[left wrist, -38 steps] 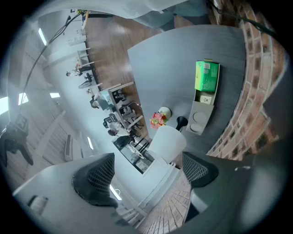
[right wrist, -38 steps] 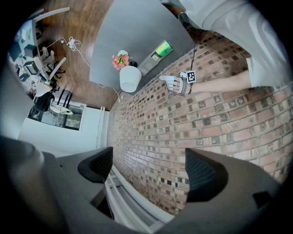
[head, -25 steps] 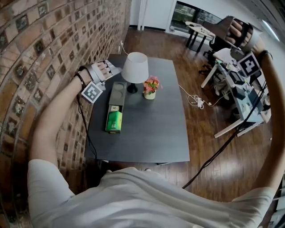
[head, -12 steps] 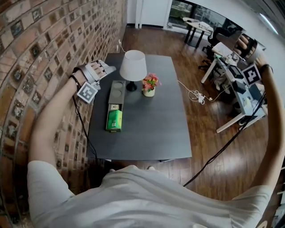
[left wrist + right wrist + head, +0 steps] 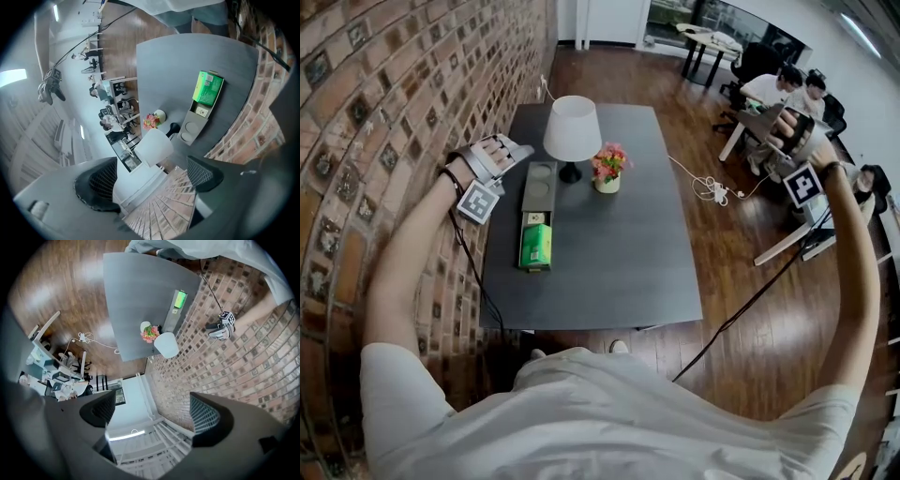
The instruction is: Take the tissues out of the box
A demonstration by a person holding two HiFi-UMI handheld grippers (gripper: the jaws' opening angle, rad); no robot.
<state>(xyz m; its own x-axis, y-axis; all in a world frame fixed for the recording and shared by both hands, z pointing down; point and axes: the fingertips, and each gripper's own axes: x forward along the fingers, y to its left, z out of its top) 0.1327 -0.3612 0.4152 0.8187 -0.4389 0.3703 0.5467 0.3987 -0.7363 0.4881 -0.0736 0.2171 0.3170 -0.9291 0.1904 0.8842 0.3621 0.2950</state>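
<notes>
Both arms have swung a little since a second ago, the right one lower.
Left hand-held gripper (image 5: 511,152) by the red brick wall (image 5: 366,112) and right hand-held gripper (image 5: 787,131) above the wooden floor (image 5: 741,272) have their jaws apart and hold nothing. The green rectangular tissue box (image 5: 535,246) lies near the left edge of the dark grey table (image 5: 609,253).

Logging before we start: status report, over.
Left gripper, right gripper up in air, open, empty. Green tissue box untouched on table. Lamp, flowers stand clear of it.
</notes>
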